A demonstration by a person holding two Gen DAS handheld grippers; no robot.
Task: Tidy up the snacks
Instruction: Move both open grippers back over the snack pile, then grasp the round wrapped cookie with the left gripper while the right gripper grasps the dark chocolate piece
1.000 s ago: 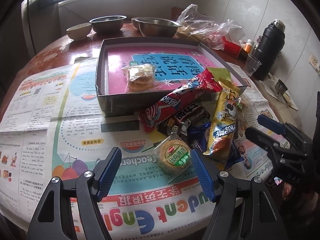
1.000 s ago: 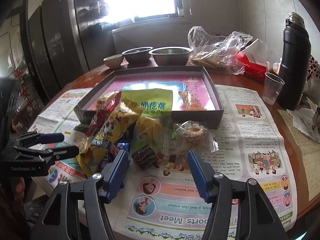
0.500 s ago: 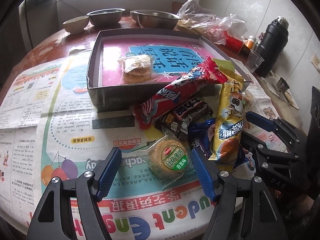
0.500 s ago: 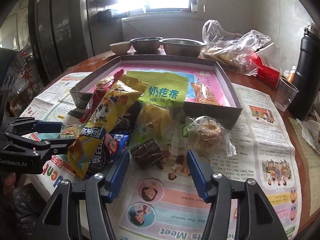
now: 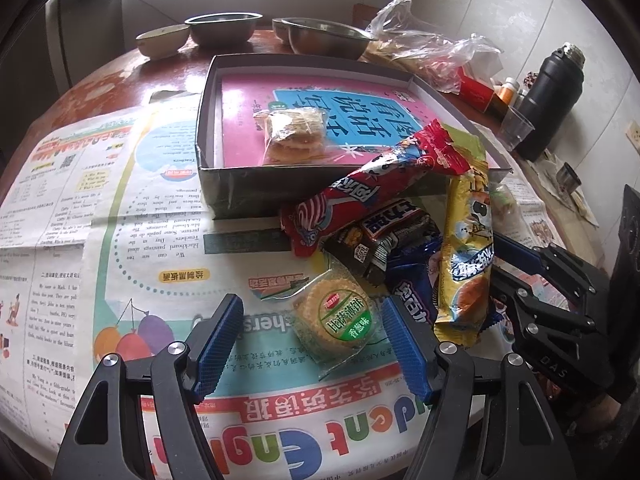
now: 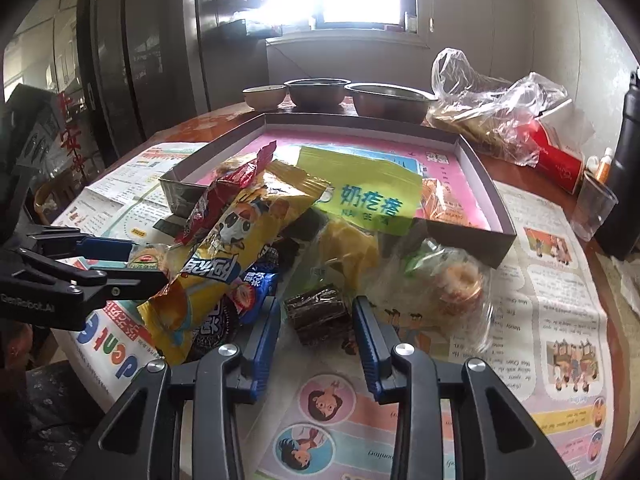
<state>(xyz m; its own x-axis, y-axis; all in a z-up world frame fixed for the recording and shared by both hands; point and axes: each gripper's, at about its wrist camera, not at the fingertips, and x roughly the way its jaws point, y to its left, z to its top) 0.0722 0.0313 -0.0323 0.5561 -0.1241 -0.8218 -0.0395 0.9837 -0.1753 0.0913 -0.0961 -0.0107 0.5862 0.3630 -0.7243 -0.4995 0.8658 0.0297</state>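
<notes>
Right hand-held gripper (image 6: 316, 320): jaws just been closing, now narrow, w/ the dark brown wrapped snack (image 6: 318, 314) between the pads, long axis crosswise, contact unclear. Left hand-held gripper (image 5: 312, 340) wide, round cracker pack (image 5: 334, 320) between, untouched. Box (image 6: 496, 204) dead ahead.

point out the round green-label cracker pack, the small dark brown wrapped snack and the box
round green-label cracker pack (image 5: 347, 317): left wrist view, on its green label
small dark brown wrapped snack (image 6: 320, 312): right wrist view, middle of its wrapper
box (image 5: 244, 188): left wrist view, on its near wall
</notes>
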